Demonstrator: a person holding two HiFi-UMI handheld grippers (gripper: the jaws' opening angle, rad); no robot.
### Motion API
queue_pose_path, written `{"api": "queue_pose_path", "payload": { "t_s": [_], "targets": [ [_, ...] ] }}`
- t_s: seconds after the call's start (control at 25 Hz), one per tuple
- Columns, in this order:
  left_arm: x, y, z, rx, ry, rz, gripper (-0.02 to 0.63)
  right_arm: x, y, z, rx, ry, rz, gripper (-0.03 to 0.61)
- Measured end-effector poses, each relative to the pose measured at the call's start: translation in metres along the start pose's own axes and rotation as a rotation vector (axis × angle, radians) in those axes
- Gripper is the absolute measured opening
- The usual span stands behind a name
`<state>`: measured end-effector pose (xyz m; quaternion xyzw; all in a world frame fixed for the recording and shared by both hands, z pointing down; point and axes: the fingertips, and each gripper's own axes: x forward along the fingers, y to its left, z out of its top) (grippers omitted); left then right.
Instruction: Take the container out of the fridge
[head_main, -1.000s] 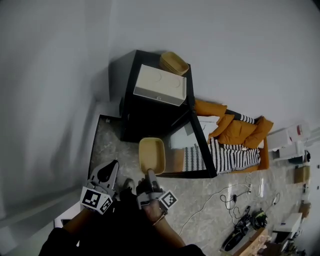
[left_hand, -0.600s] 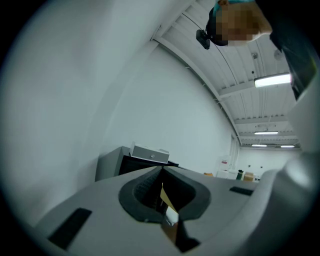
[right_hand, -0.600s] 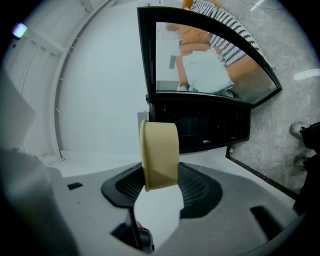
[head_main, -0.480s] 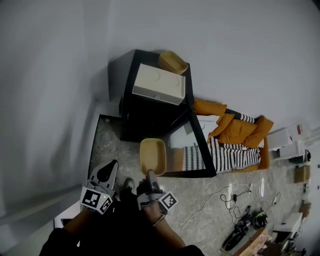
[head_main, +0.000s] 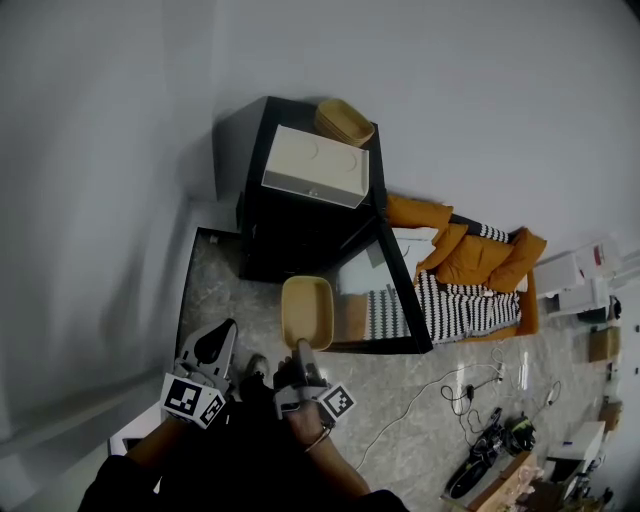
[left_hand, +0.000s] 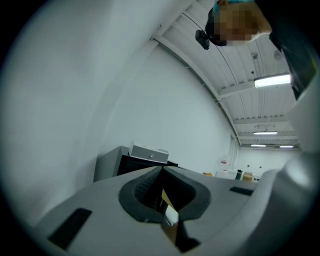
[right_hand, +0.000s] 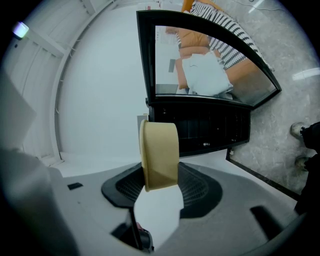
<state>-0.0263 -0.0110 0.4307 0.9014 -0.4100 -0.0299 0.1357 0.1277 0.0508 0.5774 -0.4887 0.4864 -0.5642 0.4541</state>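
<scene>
A tan oblong container (head_main: 307, 312) hangs in front of the black fridge (head_main: 300, 230), level with the lower edge of its open glass door (head_main: 390, 300). My right gripper (head_main: 300, 352) is shut on the container's near rim. In the right gripper view the container (right_hand: 160, 155) stands on edge between the pads, and the fridge's dark open inside (right_hand: 200, 125) lies behind it. My left gripper (head_main: 215, 345) is low at the left, apart from the container, its jaws together with nothing in them. The left gripper view has that gripper (left_hand: 161, 172) pointing past the fridge (left_hand: 130, 162) at the white wall.
A white box (head_main: 315, 168) and a second tan basket (head_main: 345, 122) sit on top of the fridge. An orange jacket (head_main: 470, 255) and a striped cloth (head_main: 465, 310) lie to the right of the door. Cables (head_main: 460, 385) trail over the stone floor. The person's shoes (right_hand: 301, 131) stand by the fridge.
The container has edged slightly to the right, still in the right gripper. The fridge sits a little higher in the head view. The left gripper has not moved.
</scene>
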Motion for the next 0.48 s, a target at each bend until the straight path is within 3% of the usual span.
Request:
{"api": "queue_pose_path", "payload": {
  "t_s": [0.48],
  "targets": [
    [0.0003, 0.0053, 0.0028, 0.001, 0.001, -0.001, 0.005, 0.0044, -0.001, -0.001, 0.005, -0.015, -0.001, 0.193]
  ]
}}
